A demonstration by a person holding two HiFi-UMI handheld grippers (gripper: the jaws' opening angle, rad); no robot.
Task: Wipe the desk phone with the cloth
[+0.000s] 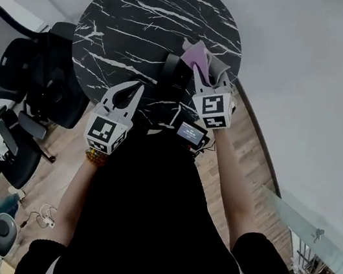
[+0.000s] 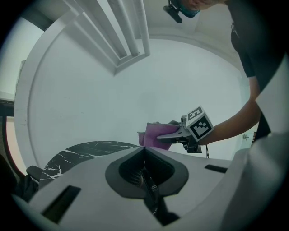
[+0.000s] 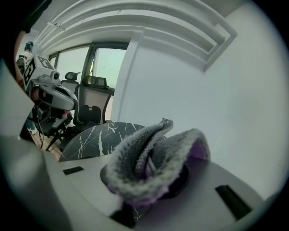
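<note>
Cloth (image 3: pixel 151 169), a purple-and-grey wad, is clamped in the right gripper (image 1: pixel 203 74) at the far end of the desk phone (image 1: pixel 170 80), which lies on the round marble table (image 1: pixel 134 15) close to the person. The left gripper (image 1: pixel 135 89) hangs just beside the phone, jaws together on nothing. To my eye, the wipe would go best with the wad pressed flat and drawn lightly along the dark body, the idle gripper steadying the phone against sliding.

left tongs (image 1: pixel 134 90) pinched together, empty; right tongs (image 1: pixel 209 74) clamped on the cloth (image 1: pixel 194 54); both arms outstretched.
</note>
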